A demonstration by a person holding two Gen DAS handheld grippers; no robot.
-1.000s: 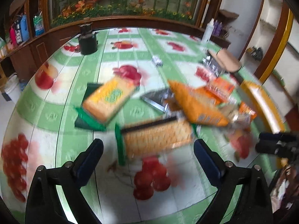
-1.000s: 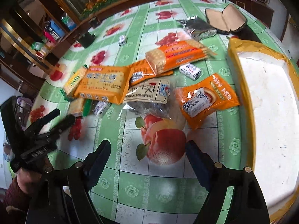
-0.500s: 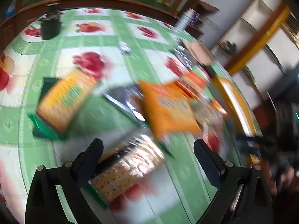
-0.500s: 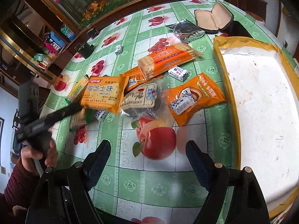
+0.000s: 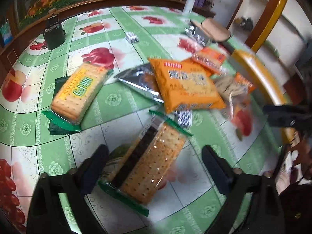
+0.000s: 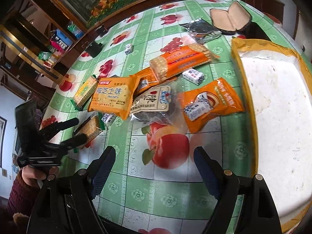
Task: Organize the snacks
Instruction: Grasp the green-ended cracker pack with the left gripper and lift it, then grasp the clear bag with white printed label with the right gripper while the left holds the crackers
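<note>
The cracker pack with the green crimped ends lies flat on the fruit-print tablecloth, right between the jaws of the left gripper. Those jaws have just been closing in on it, but neither pad looks to be pressing yet. I'd guess it's light and fairly stiff, with slick film and crackers that snap if squeezed hard, so grab across the long sides mid-pack, not the floppy ends. Just beyond sits the orange biscuit bag on the snack pile. The right gripper hangs wide open and empty over bare cloth, next to the white tray.
</note>
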